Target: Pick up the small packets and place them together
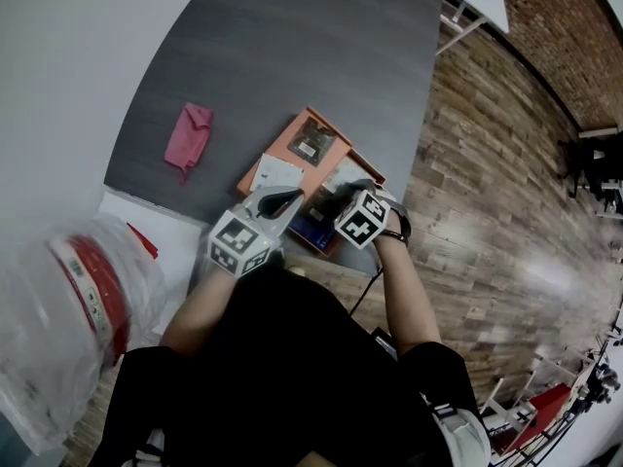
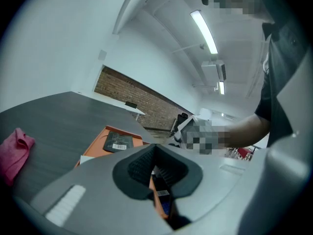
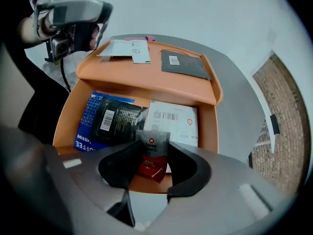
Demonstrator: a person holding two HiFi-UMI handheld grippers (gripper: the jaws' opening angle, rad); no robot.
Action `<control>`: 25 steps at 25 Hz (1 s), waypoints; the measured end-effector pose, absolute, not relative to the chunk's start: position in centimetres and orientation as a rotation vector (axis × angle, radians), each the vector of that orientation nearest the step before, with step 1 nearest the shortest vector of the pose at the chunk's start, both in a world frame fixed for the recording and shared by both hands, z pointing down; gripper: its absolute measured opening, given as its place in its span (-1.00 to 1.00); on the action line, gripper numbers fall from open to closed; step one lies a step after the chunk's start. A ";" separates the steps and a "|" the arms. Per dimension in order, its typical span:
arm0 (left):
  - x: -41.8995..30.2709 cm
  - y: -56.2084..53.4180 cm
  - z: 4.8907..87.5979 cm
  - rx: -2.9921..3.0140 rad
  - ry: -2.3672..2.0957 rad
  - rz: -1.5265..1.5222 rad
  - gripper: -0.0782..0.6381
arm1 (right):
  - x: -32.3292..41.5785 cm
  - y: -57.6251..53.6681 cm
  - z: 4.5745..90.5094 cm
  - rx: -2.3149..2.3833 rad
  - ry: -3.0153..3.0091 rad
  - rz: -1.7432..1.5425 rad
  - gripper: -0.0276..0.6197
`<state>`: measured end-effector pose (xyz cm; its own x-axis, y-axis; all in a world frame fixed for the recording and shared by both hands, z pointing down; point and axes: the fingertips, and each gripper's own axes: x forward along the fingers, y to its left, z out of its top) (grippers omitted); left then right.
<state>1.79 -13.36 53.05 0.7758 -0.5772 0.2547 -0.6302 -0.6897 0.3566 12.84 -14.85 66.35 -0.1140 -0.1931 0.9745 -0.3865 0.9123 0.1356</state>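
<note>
Red-black packet clamped in right gripper jaws over orange tray.

Hidden behind jaws in right gripper view: bottom edge of red-black packet. Partly covered: white packet, blue coffee bag under black packet. Cut at left edge, left gripper view: pink cloth. Blurred and cropped, head view: plastic bag. Unreadable: print on dark sachet.

Dark grey tabletop, crumpled pink cloth lying on it, wood-plank floor alongside, brick wall beyond, clear-plastic-wrapped red-and-white bundle at lower left.
</note>
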 end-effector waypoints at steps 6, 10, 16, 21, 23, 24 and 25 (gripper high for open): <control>1.7 -13.6 53.1 2.540 -0.918 0.183 -0.78 | 12.5 -14.8 65.0 0.481 -1.737 0.173 -0.67; 1.6 -13.7 53.3 2.535 -0.925 0.185 -0.78 | 11.9 -14.2 64.2 0.477 -1.768 0.180 -0.79; 1.4 -13.7 53.5 2.529 -0.947 0.213 -0.78 | 11.0 -13.0 63.3 0.479 -1.814 0.221 -0.90; 1.1 -13.3 54.0 2.502 -0.979 0.250 -0.78 | 10.4 -12.5 62.4 0.487 -1.847 0.204 -0.91; 1.1 -13.2 53.9 2.500 -0.989 0.245 -0.78 | 10.2 -12.5 61.6 0.502 -1.862 0.185 -0.91; 1.1 -13.1 53.7 2.500 -0.994 0.239 -0.78 | 10.2 -12.6 61.1 0.515 -1.872 0.174 -0.91; 1.1 -13.1 53.5 2.501 -0.999 0.232 -0.78 | 10.2 -12.7 60.6 0.529 -1.885 0.163 -0.91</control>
<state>1.09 -13.10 53.50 0.7258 -0.6149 0.3084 -0.6879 -0.6452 0.3325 10.16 -12.69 60.56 -0.2832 -0.2808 0.9170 -0.4336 0.8904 0.1387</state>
